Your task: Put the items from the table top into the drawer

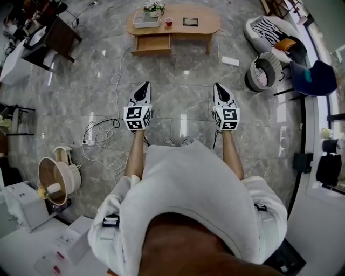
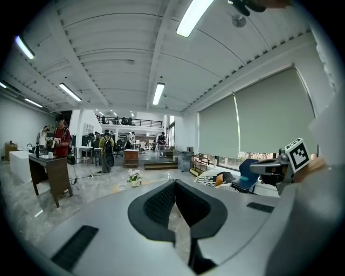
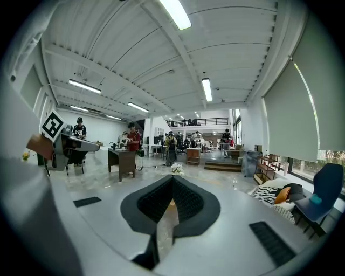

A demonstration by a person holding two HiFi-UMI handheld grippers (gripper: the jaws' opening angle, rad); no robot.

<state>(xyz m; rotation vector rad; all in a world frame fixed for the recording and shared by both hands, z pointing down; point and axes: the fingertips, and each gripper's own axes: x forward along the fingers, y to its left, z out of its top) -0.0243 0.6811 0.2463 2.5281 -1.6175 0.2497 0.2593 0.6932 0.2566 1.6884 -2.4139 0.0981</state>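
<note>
Nearest the camera, both forearms reach straight forward from white sleeves, side by side and roughly parallel, the left forearm and the right forearm each ending in a marker cube. The left gripper and the right gripper point ahead at the table and tip only slightly downward. They stay over the grey stone floor, well short of the table.

In each gripper view the jaws are pressed together at the tips with nothing between them, both on the left gripper and on the right gripper.

Farther on, the drawer stands pulled open under the table's left half, facing the person. On the table top, a white tray with flowers sits at the left end. A red cup is just to the right of the tray, and a dark flat frame lies near the middle.
</note>
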